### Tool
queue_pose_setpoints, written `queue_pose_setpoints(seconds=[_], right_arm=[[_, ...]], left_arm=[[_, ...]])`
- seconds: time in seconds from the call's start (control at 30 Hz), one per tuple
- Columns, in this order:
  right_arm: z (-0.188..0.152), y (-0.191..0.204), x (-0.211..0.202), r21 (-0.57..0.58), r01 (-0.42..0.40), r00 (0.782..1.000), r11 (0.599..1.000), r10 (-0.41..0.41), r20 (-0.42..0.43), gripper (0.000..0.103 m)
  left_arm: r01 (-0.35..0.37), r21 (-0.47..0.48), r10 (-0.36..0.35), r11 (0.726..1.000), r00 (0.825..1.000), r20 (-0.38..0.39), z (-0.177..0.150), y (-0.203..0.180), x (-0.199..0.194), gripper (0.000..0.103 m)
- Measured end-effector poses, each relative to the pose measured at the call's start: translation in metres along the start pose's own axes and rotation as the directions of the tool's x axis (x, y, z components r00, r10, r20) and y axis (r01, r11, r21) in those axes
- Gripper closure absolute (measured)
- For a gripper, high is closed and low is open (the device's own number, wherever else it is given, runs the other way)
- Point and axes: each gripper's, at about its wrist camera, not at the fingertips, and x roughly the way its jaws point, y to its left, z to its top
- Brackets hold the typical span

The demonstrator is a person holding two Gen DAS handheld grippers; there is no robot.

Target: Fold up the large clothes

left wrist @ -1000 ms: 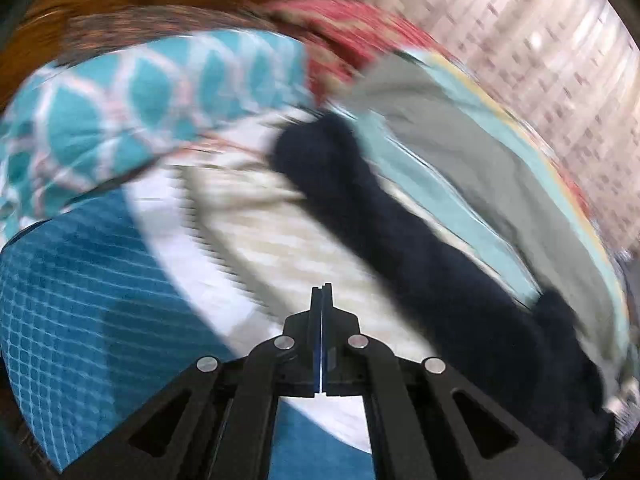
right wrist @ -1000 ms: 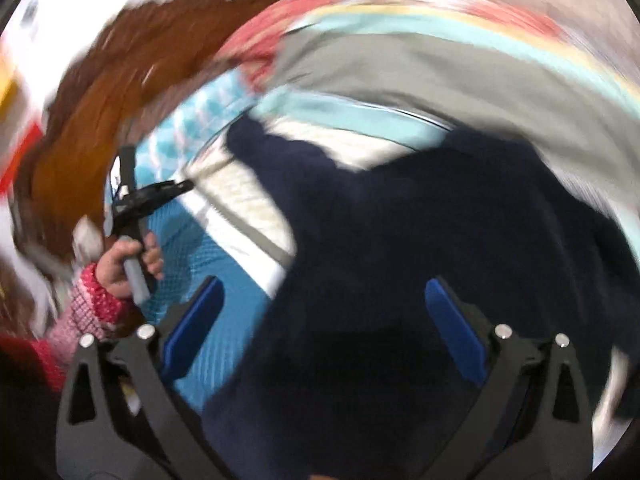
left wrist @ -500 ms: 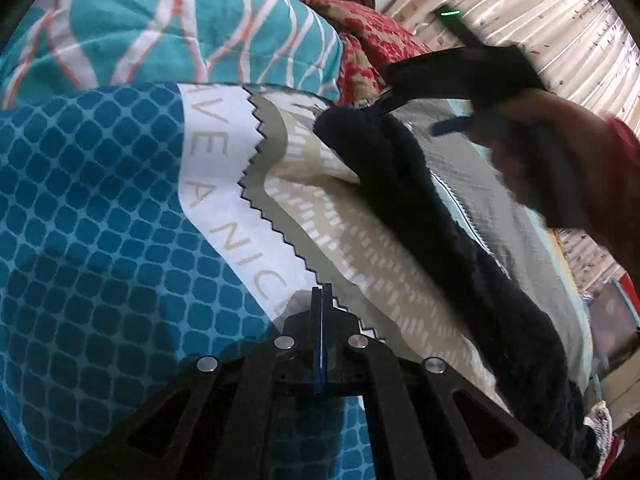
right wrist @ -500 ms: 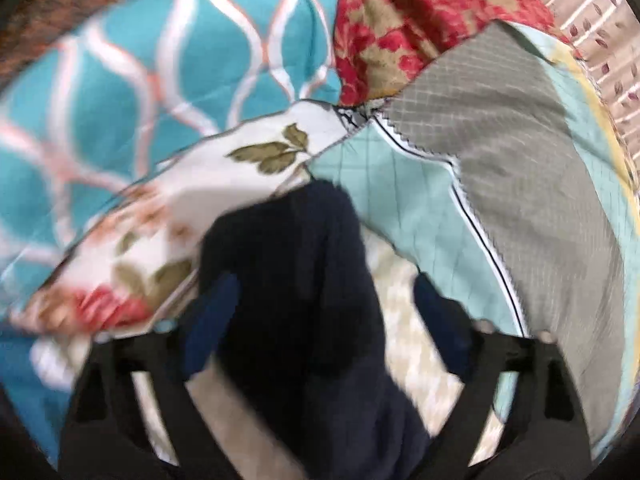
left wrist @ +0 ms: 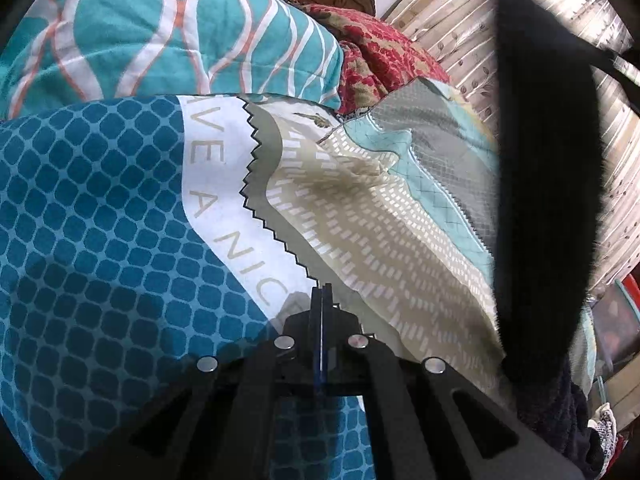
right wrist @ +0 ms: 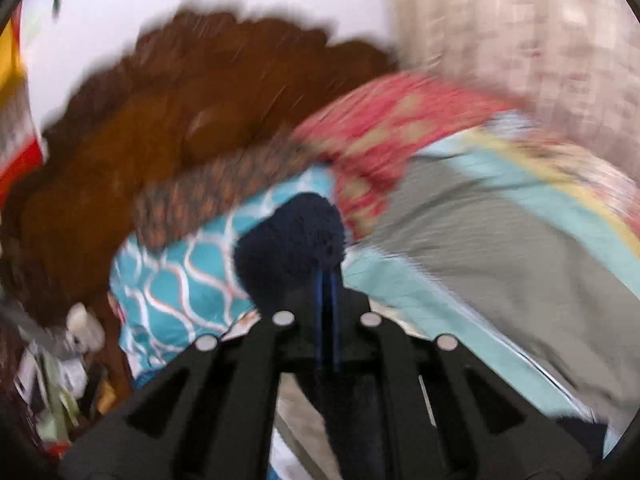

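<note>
Hanging limp down the right of the left view, the dark fleecy garment [left wrist: 548,200] looks soft and bulky, its end clenched by the just-closed right gripper [right wrist: 328,280], best gripped at edges; left gripper [left wrist: 321,300] shut, empty.

The right tool [right wrist: 326,280] has just closed on the dark navy garment [right wrist: 290,240], lifting it off the bedspread [left wrist: 380,220].

One navy garment [left wrist: 544,200], two pillows [left wrist: 168,36]
</note>
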Motion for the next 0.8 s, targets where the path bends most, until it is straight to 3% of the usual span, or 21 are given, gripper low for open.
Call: queue_pose_setpoints(seconds=[0.07, 0.17, 0.27, 0.33, 0.43, 0.53, 0.67, 0.73, 0.8], right_arm=[[-0.015, -0.042, -0.068, 0.057, 0.095, 0.994, 0.994, -0.098, 0.056, 0.099], [-0.062, -0.126, -0.165, 0.206, 0.248, 0.959, 0.947, -0.27, 0.084, 0.099], [-0.117, -0.193, -0.213, 0.328, 0.317, 0.936, 0.89, -0.349, 0.044, 0.099], [-0.153, -0.23, -0.229, 0.401, 0.333, 0.927, 0.854, -0.374, 0.027, 0.099], [-0.213, -0.282, -0.24, 0.531, 0.329, 0.926, 0.781, -0.377, -0.019, 0.099], [-0.282, -0.327, -0.226, 0.601, 0.395, 0.905, 0.694, -0.405, -0.127, 0.099], [-0.363, -0.367, -0.203, 0.707, 0.4, 0.913, 0.583, -0.323, -0.25, 0.098], [-0.388, -0.379, -0.196, 0.758, 0.363, 0.929, 0.542, -0.278, -0.245, 0.097], [-0.407, -0.39, -0.205, 0.856, 0.228, 0.967, 0.463, -0.214, -0.142, 0.095]], left_arm=[[-0.018, 0.019, 0.018, 1.0, 1.0, -0.013, 0.003, -0.005, 0.002, 0.076], [-0.059, 0.076, 0.064, 0.995, 0.996, -0.062, 0.004, -0.017, 0.009, 0.076], [-0.126, 0.197, 0.137, 0.972, 0.989, -0.047, 0.005, -0.047, 0.002, 0.076], [-0.09, 0.232, 0.101, 0.968, 0.994, -0.034, 0.003, -0.073, -0.012, 0.076], [0.043, 0.249, -0.021, 0.968, 0.996, -0.091, 0.002, -0.126, -0.024, 0.076], [0.12, 0.245, -0.073, 0.962, 0.979, -0.192, 0.002, -0.179, -0.013, 0.076], [0.221, 0.251, -0.159, 0.943, 0.957, -0.243, 0.0, -0.252, 0.001, 0.076], [0.259, 0.302, -0.184, 0.917, 0.949, -0.255, -0.008, -0.291, 0.008, 0.076], [0.288, 0.393, -0.185, 0.873, 0.942, -0.28, -0.025, -0.327, 0.017, 0.076]])
